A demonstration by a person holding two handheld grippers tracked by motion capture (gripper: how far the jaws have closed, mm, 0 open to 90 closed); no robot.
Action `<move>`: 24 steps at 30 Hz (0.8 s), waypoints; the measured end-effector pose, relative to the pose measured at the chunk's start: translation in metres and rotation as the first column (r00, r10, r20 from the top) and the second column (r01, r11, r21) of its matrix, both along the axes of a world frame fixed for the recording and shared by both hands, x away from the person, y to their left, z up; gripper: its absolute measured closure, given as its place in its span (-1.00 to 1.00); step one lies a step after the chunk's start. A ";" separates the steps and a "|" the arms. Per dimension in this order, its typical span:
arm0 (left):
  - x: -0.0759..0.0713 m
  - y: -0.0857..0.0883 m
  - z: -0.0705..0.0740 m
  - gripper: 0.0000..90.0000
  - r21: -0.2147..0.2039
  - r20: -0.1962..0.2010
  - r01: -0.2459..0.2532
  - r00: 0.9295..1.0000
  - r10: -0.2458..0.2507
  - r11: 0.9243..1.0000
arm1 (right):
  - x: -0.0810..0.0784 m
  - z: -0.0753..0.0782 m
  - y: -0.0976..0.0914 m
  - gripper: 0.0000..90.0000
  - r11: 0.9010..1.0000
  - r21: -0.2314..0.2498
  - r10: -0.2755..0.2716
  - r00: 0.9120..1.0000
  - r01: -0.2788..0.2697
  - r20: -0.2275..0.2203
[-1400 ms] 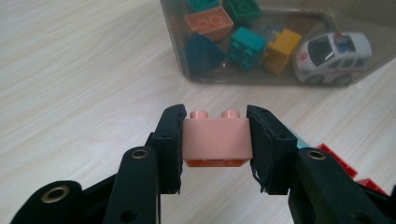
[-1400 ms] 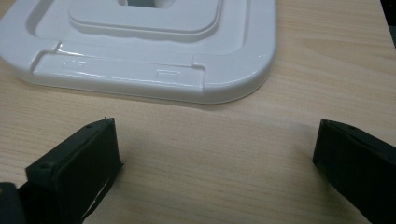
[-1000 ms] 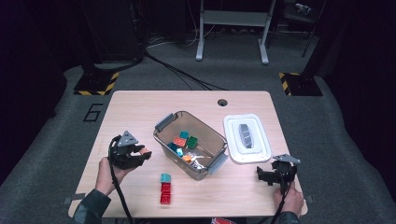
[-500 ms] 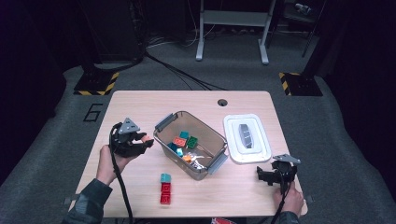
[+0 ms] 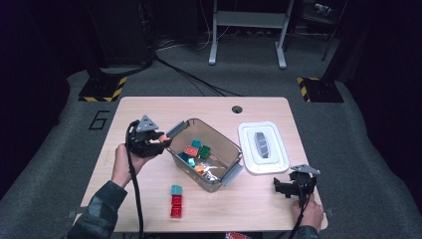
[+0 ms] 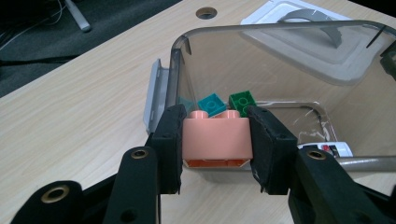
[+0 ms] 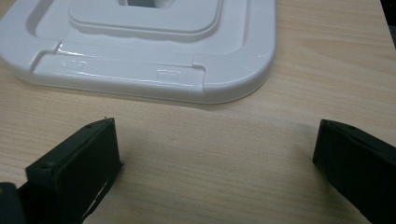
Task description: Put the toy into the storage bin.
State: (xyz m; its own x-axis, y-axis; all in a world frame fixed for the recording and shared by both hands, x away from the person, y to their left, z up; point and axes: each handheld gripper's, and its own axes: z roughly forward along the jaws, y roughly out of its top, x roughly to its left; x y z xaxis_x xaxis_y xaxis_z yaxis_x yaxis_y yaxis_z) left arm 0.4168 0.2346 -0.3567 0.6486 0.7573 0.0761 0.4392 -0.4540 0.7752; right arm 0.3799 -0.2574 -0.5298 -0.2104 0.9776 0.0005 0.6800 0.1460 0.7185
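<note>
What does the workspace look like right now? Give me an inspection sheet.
Surface: wooden table with a round hole near its far edge.
Job's things: peach brick clamped in the left gripper beside the clear bin; the bin holds several coloured bricks.
Clutter: white lid lying flat to the right of the bin; stack of bricks, teal on two red, near the front edge.
Grippers: right gripper open, nothing between its jaws, low over the table near the lid.
Cables: black cable trailing from the left gripper.
Surroundings: grey carpet, metal stand legs, dark room.
</note>
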 end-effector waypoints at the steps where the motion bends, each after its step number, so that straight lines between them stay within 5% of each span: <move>1: 0.002 -0.002 0.000 0.30 0.008 -0.007 0.007 1.000 -0.007 1.000 | 0.000 0.000 0.000 -1.00 1.000 0.000 0.000 1.000 0.000 0.000; 9: 0.013 -0.015 -0.008 0.30 0.003 -0.020 0.006 1.000 -0.006 1.000 | 0.000 0.000 0.000 -1.00 1.000 0.000 0.000 1.000 0.000 0.000; 24: 0.021 -0.030 -0.034 0.30 0.043 -0.118 0.059 0.992 -0.053 0.997 | 0.000 0.000 0.000 -1.00 1.000 0.000 0.000 1.000 0.000 0.000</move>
